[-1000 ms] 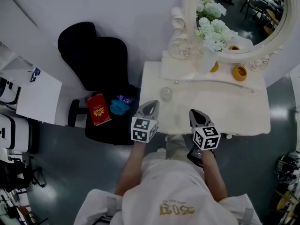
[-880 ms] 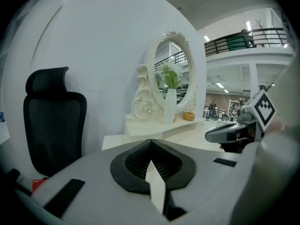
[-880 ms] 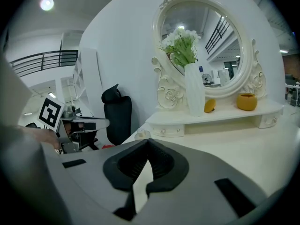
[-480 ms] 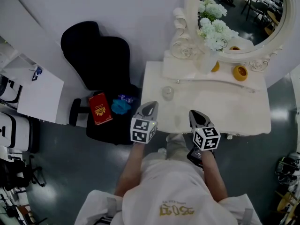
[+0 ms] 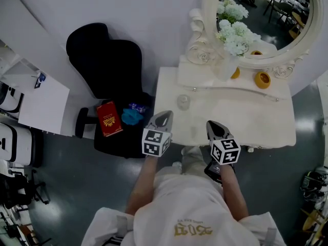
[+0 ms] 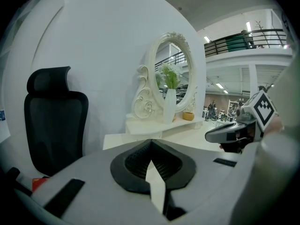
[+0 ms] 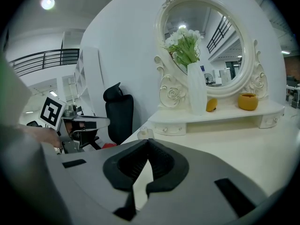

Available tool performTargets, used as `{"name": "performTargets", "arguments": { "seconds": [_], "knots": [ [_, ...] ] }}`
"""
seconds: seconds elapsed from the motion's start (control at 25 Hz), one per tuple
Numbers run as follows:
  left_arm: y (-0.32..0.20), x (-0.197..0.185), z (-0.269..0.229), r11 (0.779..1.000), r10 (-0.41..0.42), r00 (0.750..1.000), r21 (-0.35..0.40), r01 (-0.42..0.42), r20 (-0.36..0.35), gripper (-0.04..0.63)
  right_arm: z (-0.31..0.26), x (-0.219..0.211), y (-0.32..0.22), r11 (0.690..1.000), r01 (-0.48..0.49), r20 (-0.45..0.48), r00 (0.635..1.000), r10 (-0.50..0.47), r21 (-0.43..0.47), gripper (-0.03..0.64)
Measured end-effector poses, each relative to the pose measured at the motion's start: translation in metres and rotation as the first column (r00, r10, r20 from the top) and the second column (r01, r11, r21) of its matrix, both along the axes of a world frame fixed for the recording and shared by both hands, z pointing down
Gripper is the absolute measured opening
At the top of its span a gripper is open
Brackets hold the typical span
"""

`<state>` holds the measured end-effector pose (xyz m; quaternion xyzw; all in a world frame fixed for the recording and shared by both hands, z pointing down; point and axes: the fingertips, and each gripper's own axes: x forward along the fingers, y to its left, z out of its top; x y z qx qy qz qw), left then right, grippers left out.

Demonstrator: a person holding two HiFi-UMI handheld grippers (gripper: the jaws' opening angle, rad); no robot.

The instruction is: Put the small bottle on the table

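Standing upright on the white dressing table (image 5: pixel 256 122), the small bottle (image 5: pixel 183 102) is a clear, capped thing on the left part of the top. It sits just in front of the raised back shelf (image 5: pixel 205 78) and well in from the near edge. That spot looks sensible: flat bare surface all round it, nothing near enough to knock, and little chance of it tipping off the side. With the bottle on the table, I judge the task done.

Nearest to it, the left gripper (image 5: pixel 165 117) hangs over the table's near left corner, apart from the bottle. Its jaws are pressed together with nothing between them, as its own view shows plainly. The right gripper (image 5: pixel 213 126) is beside it over the near edge, and its jaws also meet at the tips, empty. Both point forward and slightly down, close to the person's body, which reads as a resting pose, not a reach.

Farther back on the shelf stand a white vase of flowers (image 5: pixel 225 65) and a small yellow pot (image 5: pixel 262 79), below the oval mirror (image 5: pixel 307 40).

Left of the table is a black chair (image 5: pixel 110 65). On its seat lie a red box (image 5: pixel 108 119), a blue lump (image 5: pixel 131 117) and a small bluish item (image 5: pixel 136 107), too small to identify. If that item were the bottle meant, the task would not yet be begun.
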<state>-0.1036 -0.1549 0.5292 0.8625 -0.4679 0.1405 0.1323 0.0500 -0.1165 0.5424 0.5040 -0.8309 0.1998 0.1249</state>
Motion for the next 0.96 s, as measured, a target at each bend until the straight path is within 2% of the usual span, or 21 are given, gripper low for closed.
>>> {"name": "performTargets", "arguments": {
  "seconds": [0.96],
  "knots": [
    [-0.0043,0.0008,0.0059,1.0,0.026,0.999,-0.017,-0.027,-0.039,0.017,0.0059,0.0002,-0.0057,1.0,-0.007,0.001,1.0,0.007,-0.017,0.012]
  ]
}}
